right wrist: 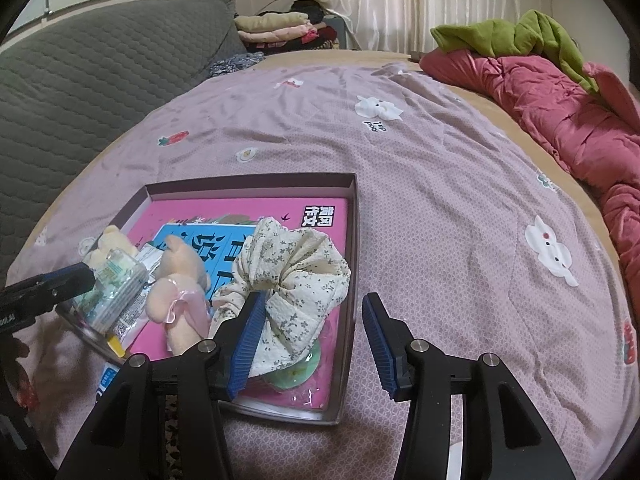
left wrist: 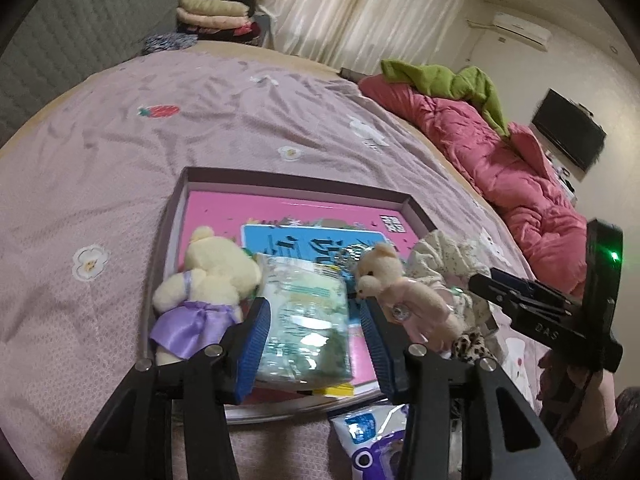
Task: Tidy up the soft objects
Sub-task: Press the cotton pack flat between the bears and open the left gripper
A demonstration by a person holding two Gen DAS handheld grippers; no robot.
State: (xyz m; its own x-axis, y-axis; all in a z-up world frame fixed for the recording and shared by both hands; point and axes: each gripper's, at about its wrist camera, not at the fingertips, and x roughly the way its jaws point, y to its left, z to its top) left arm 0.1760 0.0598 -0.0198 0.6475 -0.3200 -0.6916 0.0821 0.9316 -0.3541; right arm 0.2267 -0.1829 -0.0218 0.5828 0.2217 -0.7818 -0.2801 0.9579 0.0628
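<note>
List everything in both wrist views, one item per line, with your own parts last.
shallow box: 1, brown-walled, on the bedspread.
pink book: 1, flat inside the box.
plush bear in purple skirt: 1, cream, box's left edge.
plush bear in pink dress: 1, beige, mid-box.
tissue pack: 1, clear with green print, between the bears and between the left claw's jaws.
floral scrunchie: 1, cream, box's right side.
leopard scrunchie: 1, beside the box.
blue-white packet: 1, in front of the box.
bedspread: 1, mauve.
quilt: 1, pink, far right.
green garment: 1, on the quilt.
left claw: 1, open.
right claw: 1, open.
</note>
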